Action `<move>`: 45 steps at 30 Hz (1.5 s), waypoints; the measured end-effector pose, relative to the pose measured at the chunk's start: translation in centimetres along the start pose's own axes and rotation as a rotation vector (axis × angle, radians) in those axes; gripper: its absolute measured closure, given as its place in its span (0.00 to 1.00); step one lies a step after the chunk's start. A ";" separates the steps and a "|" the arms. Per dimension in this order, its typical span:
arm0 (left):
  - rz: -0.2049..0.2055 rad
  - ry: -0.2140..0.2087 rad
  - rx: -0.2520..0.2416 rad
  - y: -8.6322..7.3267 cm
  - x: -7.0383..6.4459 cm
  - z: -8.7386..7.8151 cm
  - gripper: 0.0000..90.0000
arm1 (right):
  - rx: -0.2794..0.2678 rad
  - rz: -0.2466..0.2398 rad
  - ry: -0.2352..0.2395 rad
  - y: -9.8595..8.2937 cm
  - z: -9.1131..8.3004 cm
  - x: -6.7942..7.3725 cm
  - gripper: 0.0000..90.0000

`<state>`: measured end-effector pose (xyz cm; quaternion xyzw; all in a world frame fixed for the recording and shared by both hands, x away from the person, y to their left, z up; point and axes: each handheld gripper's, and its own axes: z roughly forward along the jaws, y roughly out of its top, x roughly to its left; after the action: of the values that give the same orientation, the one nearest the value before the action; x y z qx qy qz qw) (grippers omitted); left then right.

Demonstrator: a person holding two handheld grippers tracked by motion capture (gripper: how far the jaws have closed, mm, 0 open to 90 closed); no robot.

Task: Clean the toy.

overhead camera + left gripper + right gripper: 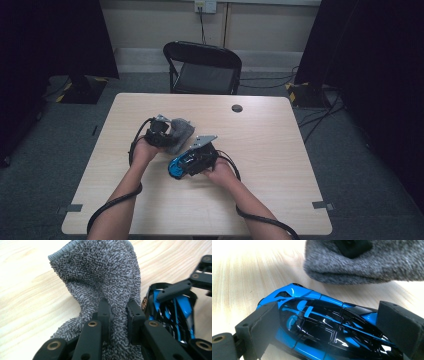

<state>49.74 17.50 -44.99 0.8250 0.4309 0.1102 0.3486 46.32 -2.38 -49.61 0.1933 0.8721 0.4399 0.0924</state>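
Left tongs (117, 312): I clench the grey cloth (100, 277), mid-desk (280, 130).
Right tongs (332, 325): I grasp the blue car (324, 322), just beside the cloth.

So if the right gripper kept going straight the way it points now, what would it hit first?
Probably the grey cloth, lying just beyond the blue toy car that the right gripper holds. The car's far end would likely touch it first, though depth is hard to judge.
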 end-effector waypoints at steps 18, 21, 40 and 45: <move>0.055 -0.027 0.049 0.5 -1.1 4.2 0.85 | -0.007 0.003 -0.002 -0.1 0.0 0.0 0.05; 0.054 -0.049 0.052 0.4 -1.2 4.2 0.85 | -0.006 0.003 -0.002 -0.1 0.0 0.0 0.05; 0.055 -0.060 0.052 -0.1 -1.5 3.6 0.86 | -0.006 0.002 -0.001 -0.1 0.0 0.0 0.05; 0.058 -0.068 0.063 -0.4 -1.3 3.2 0.86 | -0.004 0.001 -0.002 0.0 0.0 0.1 0.05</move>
<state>50.27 15.09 -47.46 0.8511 0.3978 0.0784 0.3335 46.25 -2.36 -49.65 0.1941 0.8710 0.4415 0.0934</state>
